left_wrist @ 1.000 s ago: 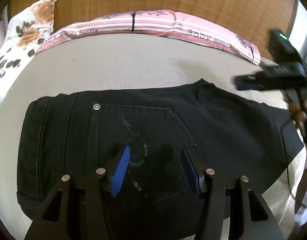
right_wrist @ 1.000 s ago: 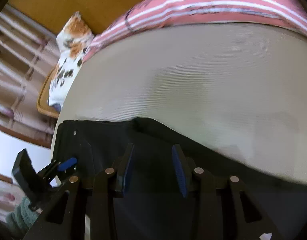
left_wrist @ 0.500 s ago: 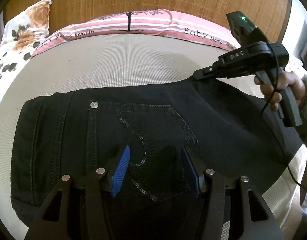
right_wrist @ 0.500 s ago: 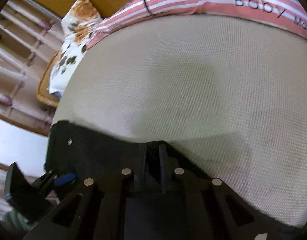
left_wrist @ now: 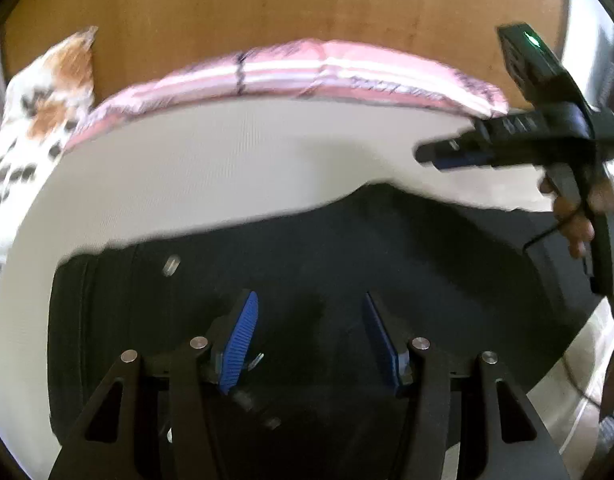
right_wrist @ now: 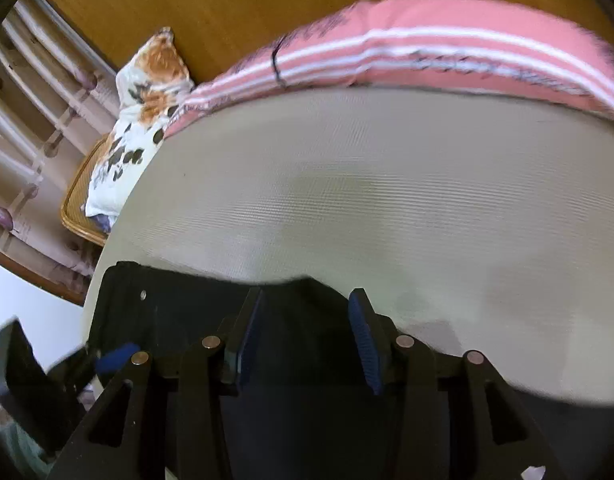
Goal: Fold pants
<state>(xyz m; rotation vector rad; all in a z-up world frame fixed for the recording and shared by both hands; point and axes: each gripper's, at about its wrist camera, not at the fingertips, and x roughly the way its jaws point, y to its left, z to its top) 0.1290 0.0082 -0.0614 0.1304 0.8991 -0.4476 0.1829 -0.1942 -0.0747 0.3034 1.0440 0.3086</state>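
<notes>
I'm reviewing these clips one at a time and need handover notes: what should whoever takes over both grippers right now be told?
Left gripper: open, empty, low over the waist end of the black pants.
Right gripper: open, empty, above the far edge of the pants; in the left view it is off the cloth.
Pants: spread on the beige mattress, waistband to the left, legs running right. Pink striped pillow and flowered pillow lie at the far side, away from the pants.
Done: whether any fold has been made cannot be told from these views.
Left: grip an edge and fold the pants.
</notes>
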